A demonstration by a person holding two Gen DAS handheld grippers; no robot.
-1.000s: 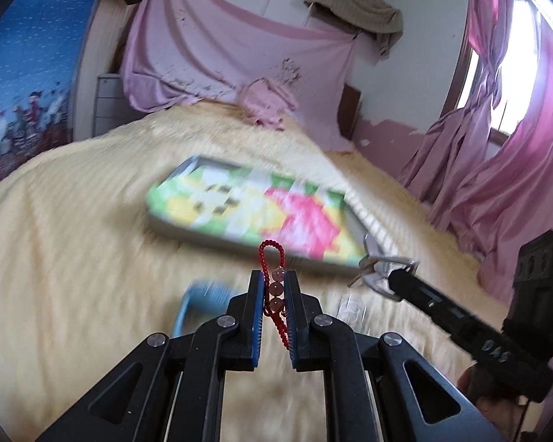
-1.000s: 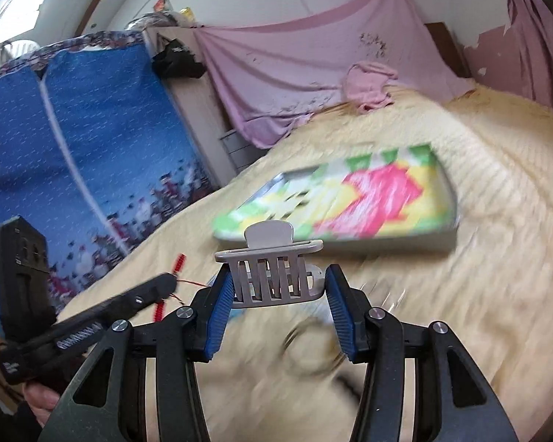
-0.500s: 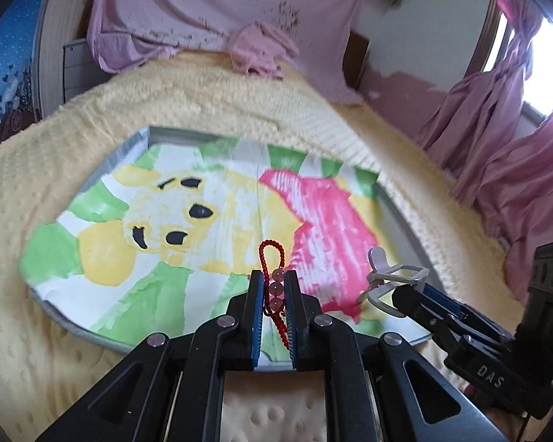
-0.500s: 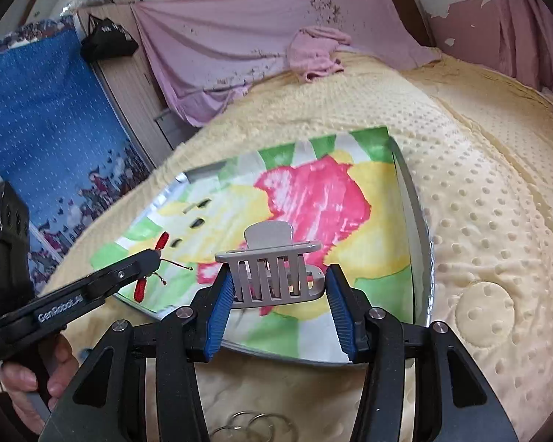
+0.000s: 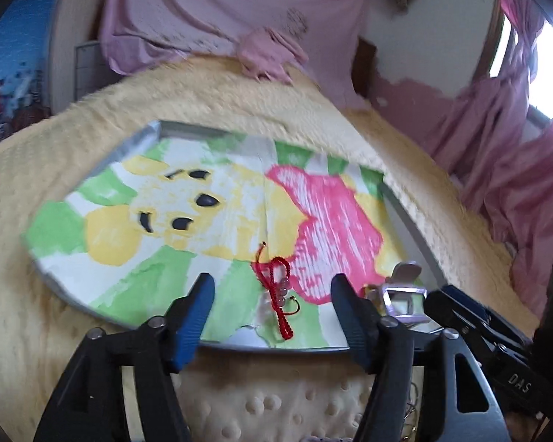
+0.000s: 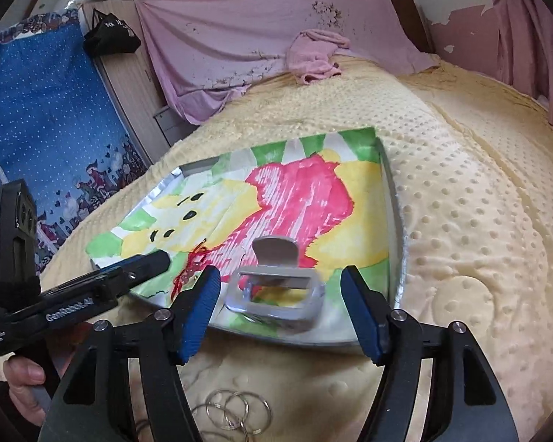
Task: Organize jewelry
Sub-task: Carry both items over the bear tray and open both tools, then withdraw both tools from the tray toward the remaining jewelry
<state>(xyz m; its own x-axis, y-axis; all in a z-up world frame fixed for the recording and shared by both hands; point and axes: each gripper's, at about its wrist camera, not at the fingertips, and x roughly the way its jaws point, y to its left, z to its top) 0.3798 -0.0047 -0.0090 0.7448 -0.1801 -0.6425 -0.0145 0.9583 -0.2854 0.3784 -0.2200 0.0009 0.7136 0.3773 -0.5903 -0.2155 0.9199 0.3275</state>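
Yellow bed [image 6: 461, 191]: tray [image 6: 394, 221] holds limp, light bracelet [image 5: 278, 291] and rigid hair clip [image 6: 276, 291], best gripped across its sides. Left hand-held gripper [image 5: 272, 298] and right hand-held gripper [image 6: 282, 294] opening, empty.

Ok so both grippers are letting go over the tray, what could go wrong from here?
1. The red bracelet lies near the tray's front edge; pulling the left gripper back while its jaws are opening could snag it and drag it off.
2. The hair clip looks blurred, so it may tumble off that edge.
3. The rings on the blanket could be bumped.
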